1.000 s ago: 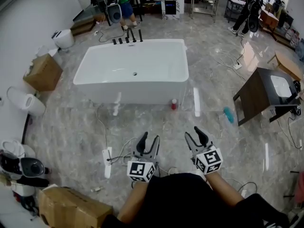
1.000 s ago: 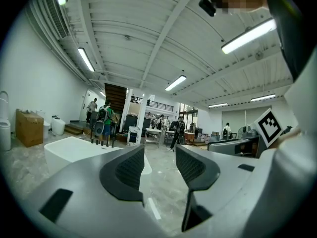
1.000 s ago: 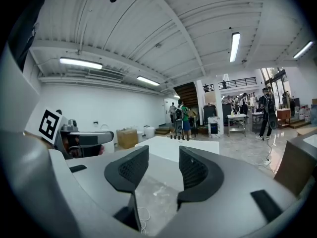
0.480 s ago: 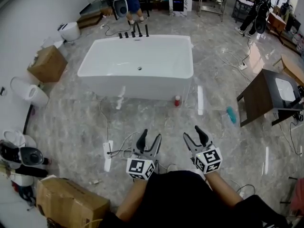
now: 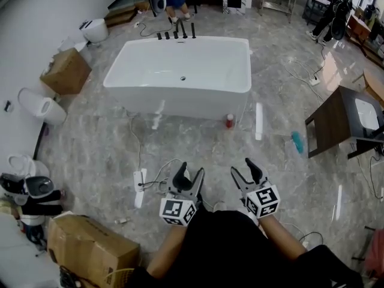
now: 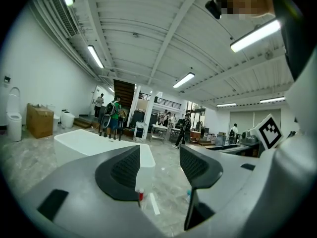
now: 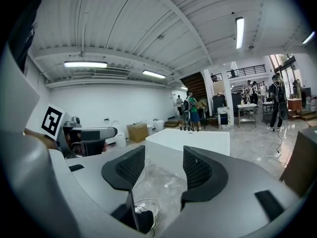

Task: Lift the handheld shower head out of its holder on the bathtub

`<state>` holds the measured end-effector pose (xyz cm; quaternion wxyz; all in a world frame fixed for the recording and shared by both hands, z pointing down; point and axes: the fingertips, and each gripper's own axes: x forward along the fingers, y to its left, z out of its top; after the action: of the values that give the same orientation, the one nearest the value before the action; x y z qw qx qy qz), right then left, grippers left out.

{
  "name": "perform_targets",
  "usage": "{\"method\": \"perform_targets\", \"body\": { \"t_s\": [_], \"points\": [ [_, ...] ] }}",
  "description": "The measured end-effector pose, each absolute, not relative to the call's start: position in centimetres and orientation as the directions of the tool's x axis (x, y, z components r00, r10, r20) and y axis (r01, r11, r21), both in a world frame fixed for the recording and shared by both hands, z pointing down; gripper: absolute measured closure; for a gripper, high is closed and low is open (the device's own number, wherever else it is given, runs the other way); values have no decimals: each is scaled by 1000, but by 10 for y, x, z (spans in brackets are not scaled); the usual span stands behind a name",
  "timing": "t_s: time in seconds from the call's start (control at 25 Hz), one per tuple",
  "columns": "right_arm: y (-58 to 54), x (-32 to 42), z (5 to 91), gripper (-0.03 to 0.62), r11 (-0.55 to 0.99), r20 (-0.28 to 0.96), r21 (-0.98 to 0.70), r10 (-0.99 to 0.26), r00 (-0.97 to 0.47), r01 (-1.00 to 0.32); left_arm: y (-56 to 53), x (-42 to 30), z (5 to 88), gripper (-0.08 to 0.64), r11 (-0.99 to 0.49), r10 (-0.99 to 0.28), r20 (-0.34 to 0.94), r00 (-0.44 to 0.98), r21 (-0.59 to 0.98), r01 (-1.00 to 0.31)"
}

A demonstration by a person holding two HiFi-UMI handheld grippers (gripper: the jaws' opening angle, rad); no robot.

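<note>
- The left tongs (image 5: pixel 191 171) and the right tongs (image 5: pixel 243 168) are held low and close to the body at the near edge of the head view. Both are aimed toward the white bathtub (image 5: pixel 180 105), which stands well apart across the marble floor (image 5: pixel 90 149).
- The jaws of the left tongs have just been opening and are spread wide. Nothing is gripped; only floor and tub are seen between them in the left gripper view.
- The jaws of the right tongs have likewise just been opening and stand wide, with nothing between them. This is judged as readiness for a grasp that cannot yet be made from here.
- A row of black fittings (image 5: pixel 176 33) is mounted on the far rim of the tub. The handheld shower head is judged to be seated among them, still in its holder, though it cannot be singled out at this range.
- Because the fittings sit on the far side, a walk around the tub is likely called for.
- A white power strip (image 5: pixel 139 188) with cables lies on the floor just ahead on the left, and a small red bottle (image 5: pixel 229 121) stands at the tub's near right corner; both are to be stepped past.
</note>
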<state>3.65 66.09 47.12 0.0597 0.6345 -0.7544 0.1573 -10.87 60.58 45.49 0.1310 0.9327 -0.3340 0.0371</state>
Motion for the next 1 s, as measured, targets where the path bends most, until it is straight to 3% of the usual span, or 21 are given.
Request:
{"method": "perform_targets", "body": {
  "t_s": [0.6,1.0],
  "points": [
    [601,51,486,382,93,326,-157,-935,-140,-983,532,-83,465,331,-778,-567,147,810,226,-586],
    [478,55,490,382,119,361,-132,-919,-160,-984,415,-91,471,330,-751,-595,140,791,254,-609]
  ]
}}
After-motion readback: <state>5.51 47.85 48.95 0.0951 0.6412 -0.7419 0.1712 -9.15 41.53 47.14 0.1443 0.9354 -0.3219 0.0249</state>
